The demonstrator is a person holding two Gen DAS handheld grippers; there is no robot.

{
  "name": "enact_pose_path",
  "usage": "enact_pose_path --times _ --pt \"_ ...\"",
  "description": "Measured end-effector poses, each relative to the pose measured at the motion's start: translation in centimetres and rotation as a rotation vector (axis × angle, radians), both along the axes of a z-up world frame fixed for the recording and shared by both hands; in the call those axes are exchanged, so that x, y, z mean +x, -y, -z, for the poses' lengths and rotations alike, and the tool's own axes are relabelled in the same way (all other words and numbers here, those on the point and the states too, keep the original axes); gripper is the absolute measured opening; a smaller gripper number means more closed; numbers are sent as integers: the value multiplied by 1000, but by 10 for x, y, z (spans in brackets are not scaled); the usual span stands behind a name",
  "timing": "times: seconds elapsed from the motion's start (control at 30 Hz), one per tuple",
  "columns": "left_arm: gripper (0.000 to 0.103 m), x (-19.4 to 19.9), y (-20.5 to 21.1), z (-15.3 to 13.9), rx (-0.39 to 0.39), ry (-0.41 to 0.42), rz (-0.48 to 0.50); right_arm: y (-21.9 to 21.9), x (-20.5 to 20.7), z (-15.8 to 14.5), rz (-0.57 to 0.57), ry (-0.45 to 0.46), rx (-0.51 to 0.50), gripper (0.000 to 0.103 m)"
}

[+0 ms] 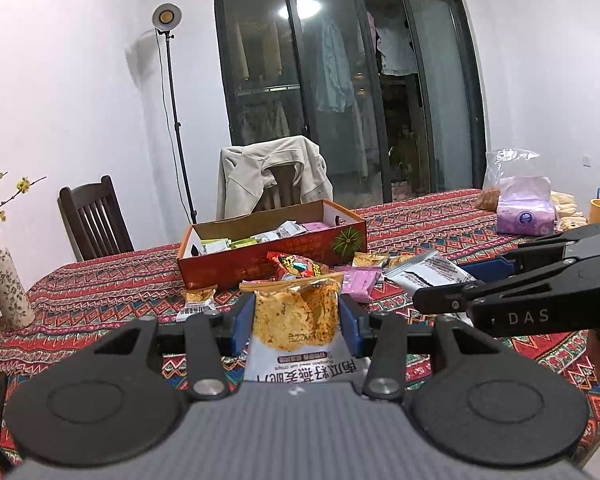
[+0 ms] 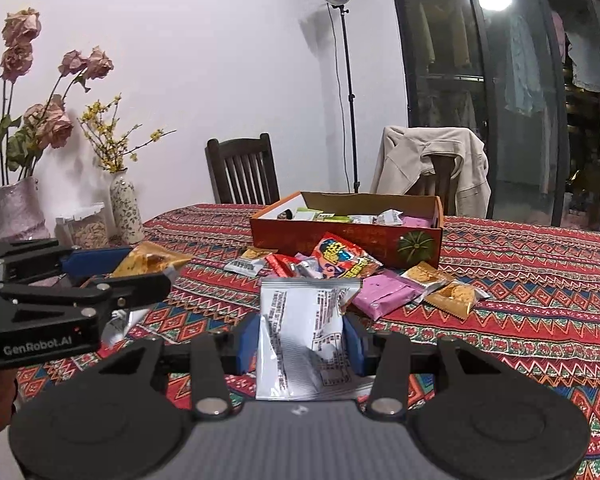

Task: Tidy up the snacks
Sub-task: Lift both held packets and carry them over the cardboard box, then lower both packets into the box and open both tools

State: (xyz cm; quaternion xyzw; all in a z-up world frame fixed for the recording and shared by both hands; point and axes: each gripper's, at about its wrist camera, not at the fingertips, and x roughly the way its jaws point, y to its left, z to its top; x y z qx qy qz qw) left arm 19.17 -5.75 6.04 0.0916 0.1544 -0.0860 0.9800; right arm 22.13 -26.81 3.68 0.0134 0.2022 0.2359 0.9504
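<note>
White walls (image 1: 80, 80) close the room in, plain and a little lilac under the light. Behind the far edge of the surface (image 1: 440, 216), which is draped in a red patterned cloth, a dark-framed sliding glass door (image 1: 340, 88) reflects a ceiling lamp (image 1: 300, 8), with clothes hanging behind the glass. A lamp on a tall thin stand (image 2: 350, 92) rises by the wall. Two dark wooden chairs are drawn up at the far edge: one bare (image 2: 242, 170), the other with a pale jacket (image 2: 432, 164) slung over its back. Vases of dried roses (image 2: 16, 208) and yellow sprigs (image 2: 126, 208) occupy the left corner.
</note>
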Motion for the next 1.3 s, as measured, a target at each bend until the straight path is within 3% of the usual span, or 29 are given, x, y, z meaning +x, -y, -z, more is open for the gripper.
enact_pose_path --times 0.23,0.37,0.57,0.73,0.9,1.03,1.17,1.3 --pt "46 29 -6 -7 2 13 -6 2 29 -8 -1 37 -42 44" --pt "46 65 -26 -25 -54 16 6 1 58 -23 4 80 -73 44" --pt "46 149 -62 -54 -154 -5 -6 1 131 -52 6 118 -82 44" --pt "46 247 -83 -55 -201 -69 -87 -10 208 -58 7 82 -85 44" --pt "46 341 -90 -33 -238 -177 -121 -34 296 -42 4 -11 -60 44" --pt "46 392 -87 -3 -251 -272 -122 -53 356 -18 10 -108 -43 44" --pt "47 412 -81 19 -214 -318 -115 -79 394 11 30 -174 -107 44" --pt "65 408 -85 31 -206 -321 -113 -97 410 33 8 -218 -130 47"
